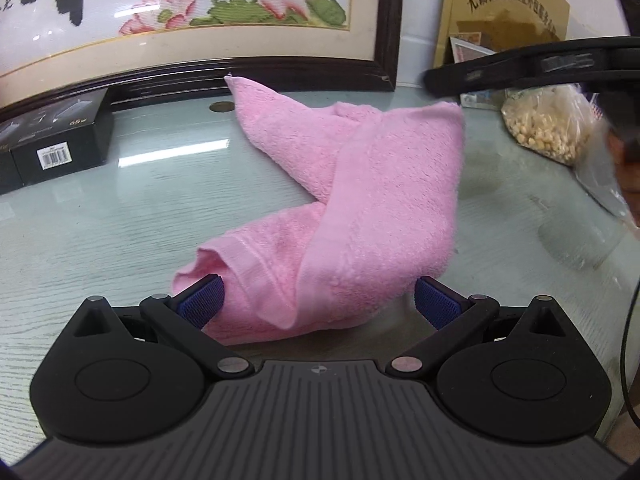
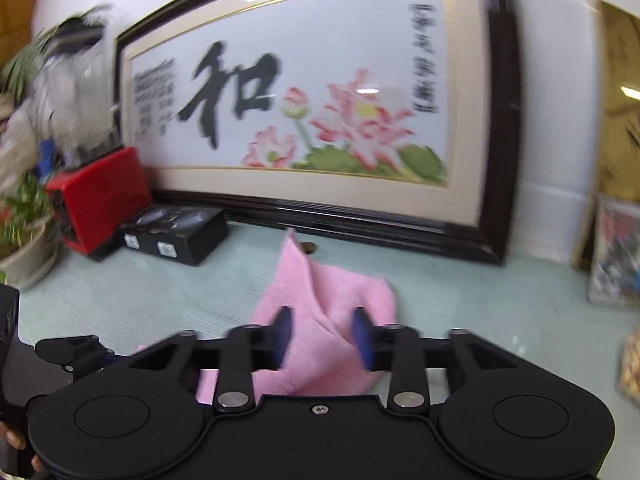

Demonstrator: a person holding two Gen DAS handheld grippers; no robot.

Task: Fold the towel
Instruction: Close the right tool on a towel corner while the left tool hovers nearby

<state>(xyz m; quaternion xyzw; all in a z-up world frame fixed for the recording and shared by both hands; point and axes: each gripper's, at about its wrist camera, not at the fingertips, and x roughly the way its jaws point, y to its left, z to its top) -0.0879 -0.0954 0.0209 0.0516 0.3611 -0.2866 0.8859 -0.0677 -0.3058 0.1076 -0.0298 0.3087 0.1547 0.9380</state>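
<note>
Left tool (image 1: 318,300): pads spread wide, straddling the near rolled end of the pink towel (image 1: 352,184), gripping nothing. The towel lies crumpled on the glass surface (image 1: 120,216), its long axis running away towards the framed picture (image 1: 192,12). Right tool (image 2: 324,338): fingers parted, above the towel's far portion; contact unclear. Bag of kernels (image 1: 548,128) at right, contents enclosed.
</note>
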